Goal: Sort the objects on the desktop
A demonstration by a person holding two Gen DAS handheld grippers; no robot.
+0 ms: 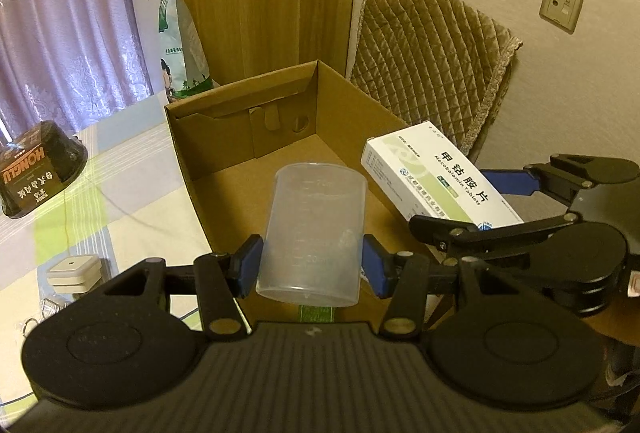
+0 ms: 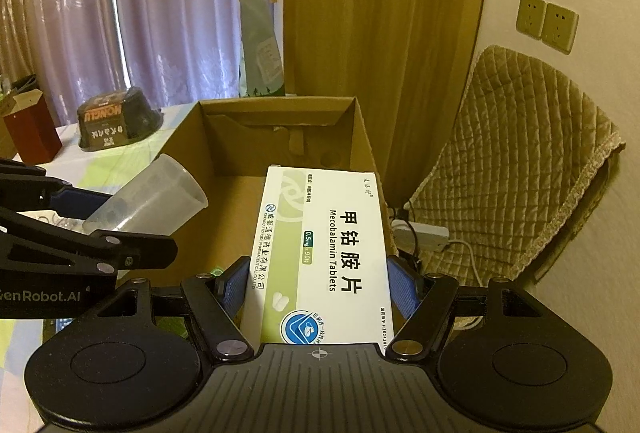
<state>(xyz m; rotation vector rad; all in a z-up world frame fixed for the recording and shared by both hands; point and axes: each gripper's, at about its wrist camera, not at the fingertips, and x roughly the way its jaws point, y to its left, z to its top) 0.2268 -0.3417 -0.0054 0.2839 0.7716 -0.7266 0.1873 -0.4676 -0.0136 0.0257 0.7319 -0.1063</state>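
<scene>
Left gripper (image 1: 312, 265), in the left wrist view, is closed partway on a translucent plastic measuring cup (image 1: 314, 233); both blue pads (image 1: 249, 265) press against the cup's lower wall from either side. The cup is held with its mouth away from the camera, and it hangs over the near edge of an open cardboard box (image 1: 192, 137), with the box floor showing behind it. To the right, the right gripper (image 1: 472, 201) carries a white and green medicine box (image 1: 436, 177) over the right wall of the cardboard box. A black upturned bowl (image 1: 40, 169) sits on the checked tablecloth (image 1: 120, 173) at left, well apart from the cardboard box. A small white device (image 1: 74, 273) lies on the cloth near the left gripper. A quilted chair back (image 1: 432, 61) stands beyond the cardboard box.

Right wrist view: the right gripper's pads (image 2: 404, 289) clamp the medicine box at its long sides, near its rear end. The medicine box extends forward, its printed face up, its far end above the box interior close to the right wall. The left gripper enters from the left edge, holding the measuring cup tilted, mouth toward the cardboard box, just beside the left wall. The black bowl rests on the cloth beyond it, with a dark red carton (image 2: 32, 133) further left.
</scene>
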